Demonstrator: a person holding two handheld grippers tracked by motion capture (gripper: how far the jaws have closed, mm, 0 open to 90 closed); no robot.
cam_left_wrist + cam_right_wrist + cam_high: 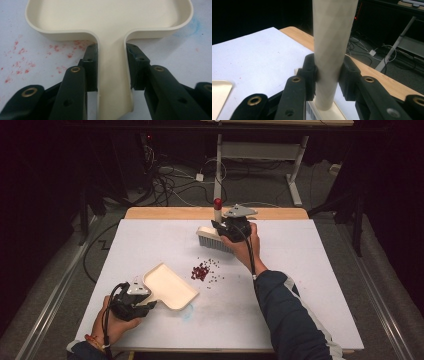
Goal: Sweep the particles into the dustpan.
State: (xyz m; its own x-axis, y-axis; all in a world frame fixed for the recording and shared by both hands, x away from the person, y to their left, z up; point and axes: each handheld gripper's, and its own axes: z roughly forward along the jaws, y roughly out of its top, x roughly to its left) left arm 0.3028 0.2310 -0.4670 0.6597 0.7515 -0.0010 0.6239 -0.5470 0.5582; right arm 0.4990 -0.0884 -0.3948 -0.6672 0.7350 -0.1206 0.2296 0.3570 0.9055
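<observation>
Left gripper (111,67) is clamped on the dustpan (169,286) handle, pan flat on the table (300,270), mouth toward the crumbs (202,271). Right gripper (328,75) is squeezed tight on the brush (215,240) handle, bristles down on the far side of the crumbs. By my read this is the set-up for a sweep: brush behind the pile, pan waiting on the near side. Next call is a low drag of the bristles through the crumbs into the pan, which must stay pressed flat. Left hand (112,322) sits low beside the pan; right forearm reaches out past the crumbs, wrist cocked, handle upright.
</observation>
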